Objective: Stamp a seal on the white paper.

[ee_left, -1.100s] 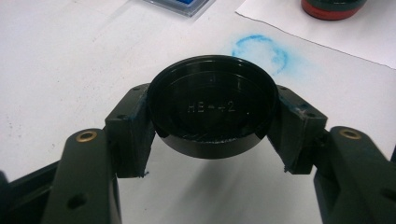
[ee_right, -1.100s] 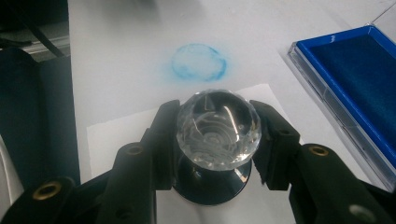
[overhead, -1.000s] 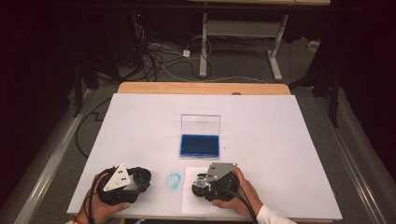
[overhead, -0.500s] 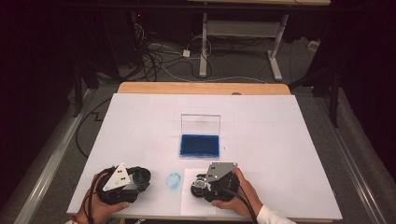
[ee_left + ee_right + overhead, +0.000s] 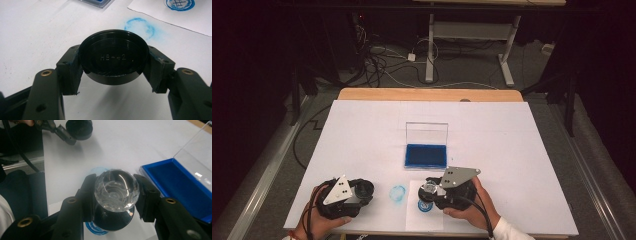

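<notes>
My left gripper (image 5: 114, 63) is shut on a round black cap (image 5: 114, 58), held just above the white table at the front left; in the high view the cap (image 5: 363, 189) sits in the left gripper (image 5: 360, 192). My right gripper (image 5: 116, 195) is shut on a stamp (image 5: 117, 190) with a clear faceted knob and a black base. The stamp (image 5: 429, 190) in the right gripper (image 5: 430, 193) hangs over a white paper sheet (image 5: 422, 221). A round blue print (image 5: 179, 3) shows on that sheet (image 5: 175, 18).
An open ink pad (image 5: 425, 155) with a blue cushion and a raised clear lid stands just behind the paper. A faint blue ring smudge (image 5: 398, 193) marks the table between the grippers. The table's front edge runs close under both hands.
</notes>
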Demonstrator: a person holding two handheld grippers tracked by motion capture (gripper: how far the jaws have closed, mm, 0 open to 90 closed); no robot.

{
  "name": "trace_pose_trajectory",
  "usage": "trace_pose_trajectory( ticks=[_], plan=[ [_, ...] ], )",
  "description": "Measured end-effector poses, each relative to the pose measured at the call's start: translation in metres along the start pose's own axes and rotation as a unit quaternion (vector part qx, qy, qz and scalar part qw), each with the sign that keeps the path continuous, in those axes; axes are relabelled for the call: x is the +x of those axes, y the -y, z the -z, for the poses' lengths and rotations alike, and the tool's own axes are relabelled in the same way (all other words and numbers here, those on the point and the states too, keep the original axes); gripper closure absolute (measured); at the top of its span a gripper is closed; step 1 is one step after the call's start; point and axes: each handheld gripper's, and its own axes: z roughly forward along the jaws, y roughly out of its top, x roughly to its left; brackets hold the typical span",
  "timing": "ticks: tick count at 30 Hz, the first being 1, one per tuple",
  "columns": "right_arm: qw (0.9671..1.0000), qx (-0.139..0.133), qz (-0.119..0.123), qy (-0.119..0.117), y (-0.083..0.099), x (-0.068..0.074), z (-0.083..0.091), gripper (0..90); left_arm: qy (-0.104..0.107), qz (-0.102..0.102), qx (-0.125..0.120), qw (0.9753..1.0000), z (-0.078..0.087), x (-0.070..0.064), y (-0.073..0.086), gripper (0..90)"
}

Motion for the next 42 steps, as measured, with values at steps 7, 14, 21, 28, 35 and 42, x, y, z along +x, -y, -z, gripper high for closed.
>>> trace_pose_trajectory(
  ticks=[7,14,21,28,35,42],
  plan=[
    [0.9995,-0.016,0.0,0.025,-0.005,-0.008,0.015,56.6,0.001,0.002,0.001,1.0,0.0,0.0,0.001,36.2],
    [0.9988,-0.027,0.001,0.041,-0.007,-0.015,0.025,56.7,0.002,0.006,0.0,1.0,-0.001,0.001,0.001,36.2],
    [0.9984,-0.03,-0.001,0.048,-0.007,-0.021,0.029,56.7,0.006,0.008,-0.001,1.0,-0.004,0.004,0.001,36.2],
    [0.998,-0.034,-0.003,0.054,-0.007,-0.023,0.033,56.7,0.006,0.007,-0.002,1.0,-0.003,0.005,0.001,36.2],
    [0.9976,-0.041,-0.009,0.055,-0.008,-0.025,0.038,56.7,0.01,0.007,-0.001,0.9999,-0.005,0.004,0.001,36.2],
    [0.9974,-0.042,-0.009,0.058,-0.009,-0.027,0.038,56.7,0.007,0.007,-0.001,1.0,-0.002,0.004,0.003,36.2]
  ],
)
